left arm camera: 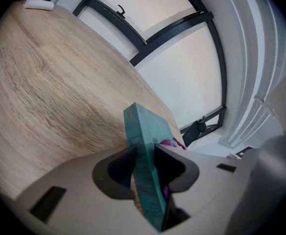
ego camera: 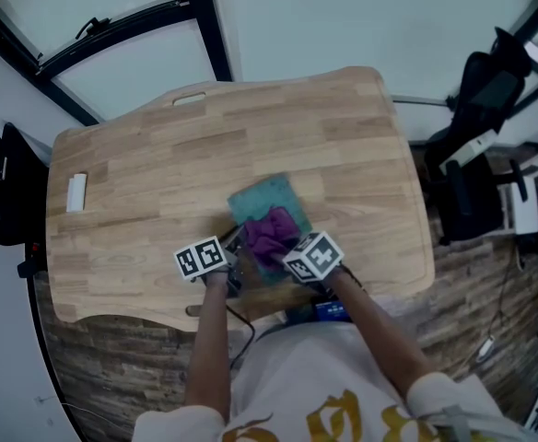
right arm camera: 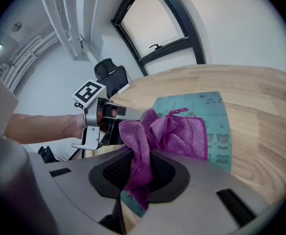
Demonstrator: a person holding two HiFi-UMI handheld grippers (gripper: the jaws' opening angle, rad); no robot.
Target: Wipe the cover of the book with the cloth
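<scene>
Two things are held at once, near the front edge of the pale wooden surface (ego camera: 149,155). The left gripper (left arm camera: 145,166) is clamped on the near edge of the teal book (left arm camera: 142,131), and that edge stands between its jaws in the left gripper view. The book lies on the surface, a little right of the middle and close to the person. The right gripper (right arm camera: 139,166) is clenched on a fold of the purple cloth (right arm camera: 179,131). The cloth spreads bunched from the jaws and rests on the book's cover, hiding its nearer part while the far part shows bare. The grippers are just beside each other, one on either side of the cloth. A small white object (ego camera: 76,191) lies well apart, near the surface's left edge
</scene>
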